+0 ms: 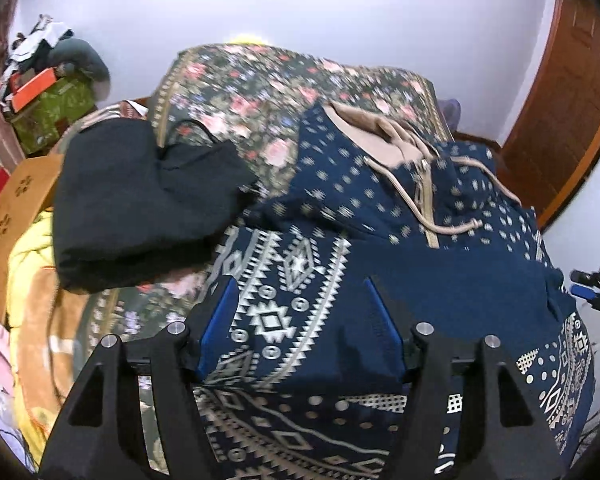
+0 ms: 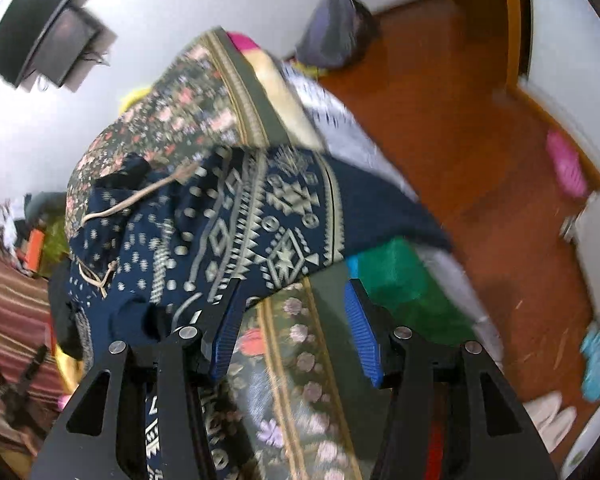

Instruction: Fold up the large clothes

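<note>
Currently, the navy patterned hoodie (image 1: 380, 216) lies spread on the floral bedspread (image 1: 260, 92), hood and tan drawstrings at the far end, zipper running toward the camera.

Left gripper (image 1: 300, 320): jaws stand wide apart. Both blue pads (image 1: 220, 328) sit directly over the patterned front panel of the garment; whether they touch the cloth cannot be determined. Nothing is clamped between them.

Right gripper (image 2: 296, 320): jaws also stand apart, holding nothing. Its left finger overlaps the near hem of the hoodie (image 2: 236, 216); the right finger is over the bedspread border (image 2: 300, 360), just beside a green cloth (image 2: 400, 280). The gap between the fingers shows bedspread only.

A folded black garment (image 1: 140, 200) rests on the bedspread, touching the hoodie's left sleeve area.

Containers: a green carton (image 1: 56, 112) stands against the wall beyond the bed corner, with an orange box (image 1: 32, 88) and loose clothing piled on top. Contents inside cannot be seen.
</note>
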A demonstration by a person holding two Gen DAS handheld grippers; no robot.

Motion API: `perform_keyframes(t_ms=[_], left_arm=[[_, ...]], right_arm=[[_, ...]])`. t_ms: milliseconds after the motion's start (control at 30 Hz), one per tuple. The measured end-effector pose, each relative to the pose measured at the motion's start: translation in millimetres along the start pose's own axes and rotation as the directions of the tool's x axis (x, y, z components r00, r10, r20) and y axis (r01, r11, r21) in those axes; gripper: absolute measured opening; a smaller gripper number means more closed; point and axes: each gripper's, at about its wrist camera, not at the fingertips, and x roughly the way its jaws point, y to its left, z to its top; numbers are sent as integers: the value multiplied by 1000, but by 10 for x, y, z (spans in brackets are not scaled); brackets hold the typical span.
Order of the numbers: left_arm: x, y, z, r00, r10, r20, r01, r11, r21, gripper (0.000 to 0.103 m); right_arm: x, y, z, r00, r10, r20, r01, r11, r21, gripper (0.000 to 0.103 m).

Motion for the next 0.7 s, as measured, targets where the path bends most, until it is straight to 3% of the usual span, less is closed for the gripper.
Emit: perform_keyframes(t_ms=[200, 400, 433, 567, 700], left_arm=[[204, -167, -42, 999, -10, -39, 11, 999, 31, 64], [255, -198, -45, 999, -13, -44, 14, 999, 31, 64], [259, -195, -45, 999, -13, -46, 15, 999, 28, 64], [238, -183, -58, 999, -7, -43, 9, 1000, 29, 64], [159, -168, -66, 1000, -7, -29, 8, 999, 38, 64]], right_arm=[[327, -215, 171, 999, 32, -41, -28, 996, 90, 47], [476, -338, 388, 1000, 5, -11, -3, 988, 155, 47], [475, -341, 424, 1000, -15, 4, 14, 988, 154, 44], [479, -265, 491, 993, -109, 41, 102, 985, 136, 11], [245, -32, 460, 986, -120, 116, 114, 992, 55, 7]])
